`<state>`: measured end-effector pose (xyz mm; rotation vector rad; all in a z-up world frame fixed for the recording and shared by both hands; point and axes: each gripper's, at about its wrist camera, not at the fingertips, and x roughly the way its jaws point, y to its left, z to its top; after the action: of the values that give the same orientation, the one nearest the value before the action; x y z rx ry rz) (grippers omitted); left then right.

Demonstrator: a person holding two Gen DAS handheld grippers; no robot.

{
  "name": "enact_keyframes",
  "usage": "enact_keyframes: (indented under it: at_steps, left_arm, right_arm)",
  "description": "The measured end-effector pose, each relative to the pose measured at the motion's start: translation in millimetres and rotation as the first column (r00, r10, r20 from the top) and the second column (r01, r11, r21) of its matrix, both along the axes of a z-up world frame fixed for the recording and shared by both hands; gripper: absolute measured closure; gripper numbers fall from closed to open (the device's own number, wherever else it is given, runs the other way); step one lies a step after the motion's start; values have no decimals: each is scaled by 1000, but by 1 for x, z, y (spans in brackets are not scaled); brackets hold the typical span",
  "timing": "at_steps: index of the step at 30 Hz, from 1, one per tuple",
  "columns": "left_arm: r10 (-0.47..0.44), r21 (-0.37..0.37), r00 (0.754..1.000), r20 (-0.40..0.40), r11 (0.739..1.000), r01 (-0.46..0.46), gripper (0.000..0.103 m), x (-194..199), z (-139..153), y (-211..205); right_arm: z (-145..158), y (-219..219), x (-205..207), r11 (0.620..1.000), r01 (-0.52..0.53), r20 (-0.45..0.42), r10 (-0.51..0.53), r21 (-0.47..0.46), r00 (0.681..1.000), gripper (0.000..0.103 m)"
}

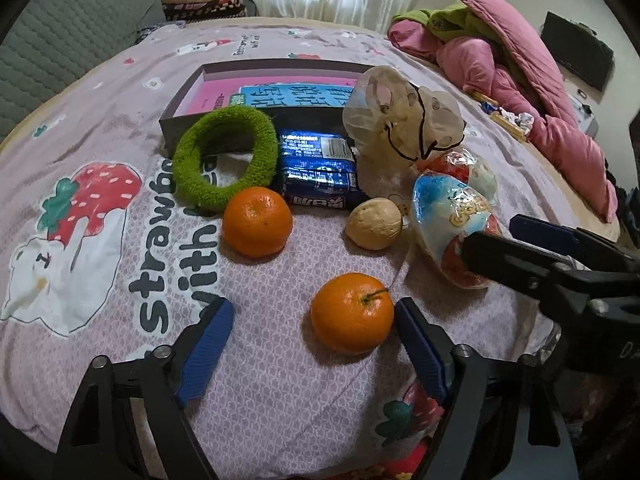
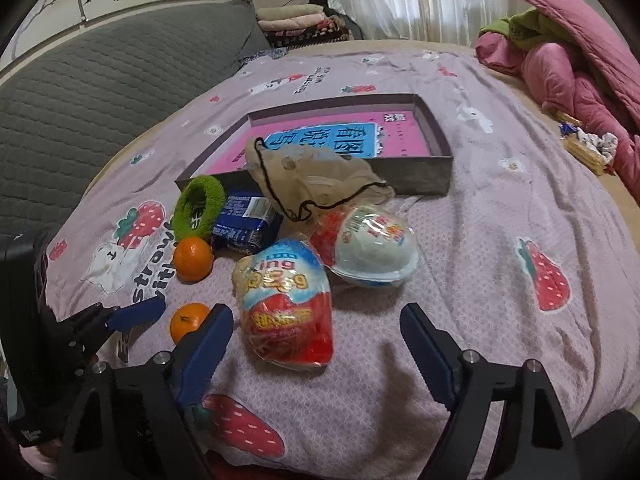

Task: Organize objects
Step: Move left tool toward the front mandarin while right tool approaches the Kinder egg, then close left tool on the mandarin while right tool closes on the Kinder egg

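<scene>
Left gripper point(image 1: 314, 322) spread wide over the bedspread point(image 1: 280, 380), near orange point(image 1: 352, 314) sitting btwn its pads, just beside the right one, not pinched. Right gripper point(image 2: 316, 330) also wide, near toy egg point(image 2: 286, 304) lying btwn its fingers, nothing gripped. Second orange point(image 1: 257, 222), walnut point(image 1: 374, 223), green ring point(image 1: 226, 156) and blue packet point(image 1: 318, 168) sit in front of the box point(image 1: 180, 120).
</scene>
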<state>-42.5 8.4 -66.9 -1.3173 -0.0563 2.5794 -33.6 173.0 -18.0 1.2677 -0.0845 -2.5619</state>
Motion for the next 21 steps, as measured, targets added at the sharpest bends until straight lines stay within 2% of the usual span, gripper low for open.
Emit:
enact_keyframes:
  at_steps: [6,13,17,21]
  left_arm:
    - [-19,-26,1000,-17,999,18,38,0,2,6]
    - [-31,12,999,-11,999,31,54,-3,2,7]
    - [-41,26,999,-10,999,41,63,-2,3,9]
    - [-38,53,999,-7,998,38,65,-2,3,6]
  right_arm:
    - [-9,-10,-10,1000,-23,59,23,-1,998,30]
    - [-18,-19,-17,999,-51,81,51,-2,995,53]
    - [-15,-19,-13,999,-50,44,50,-2,998,53]
    - [-9,-17,-9,999,-52,9,52,-13,999,54]
